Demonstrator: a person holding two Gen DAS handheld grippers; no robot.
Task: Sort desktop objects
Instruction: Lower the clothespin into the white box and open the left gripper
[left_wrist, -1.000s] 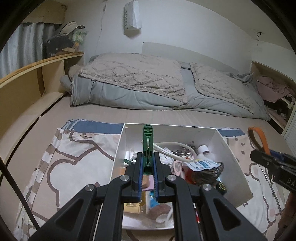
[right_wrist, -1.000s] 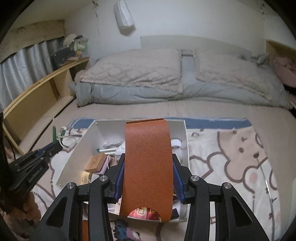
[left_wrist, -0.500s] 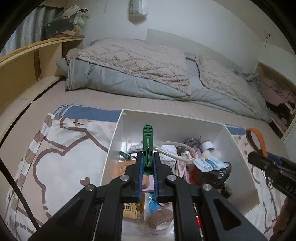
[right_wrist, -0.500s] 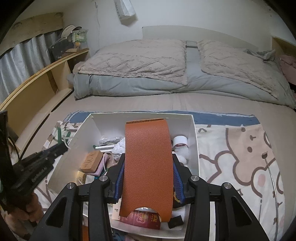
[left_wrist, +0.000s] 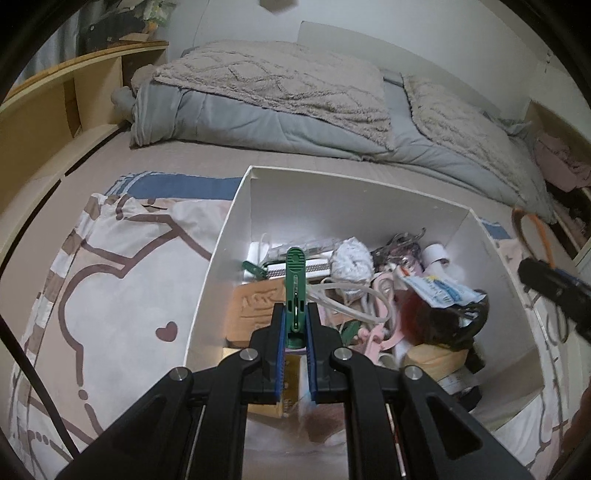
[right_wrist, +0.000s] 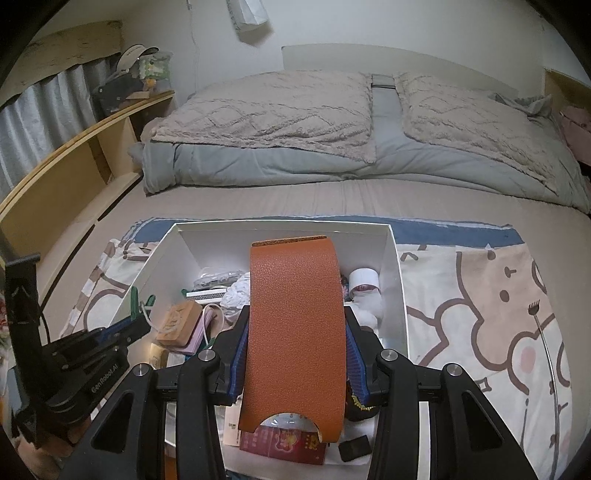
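Two claws, one white box (left_wrist: 221, 280), each claw gripping one thing above it.
My left claw (left_wrist: 295, 325) pinches a green clothespin (left_wrist: 294, 291) upright; my right claw (right_wrist: 295, 354) clamps a curved orange leather sleeve (right_wrist: 295, 325). The box on the bed holds one tan carved block (left_wrist: 255, 306), a white cable (left_wrist: 347, 295), two tape rolls and other clutter.

Reading "GenRobot.AI" in white letters along the black body of the left gripper (right_wrist: 138, 319), lower left of the right wrist frame; nothing else legible.

green clothespin (left_wrist: 295, 291) in jaws, above white box (left_wrist: 236, 221)
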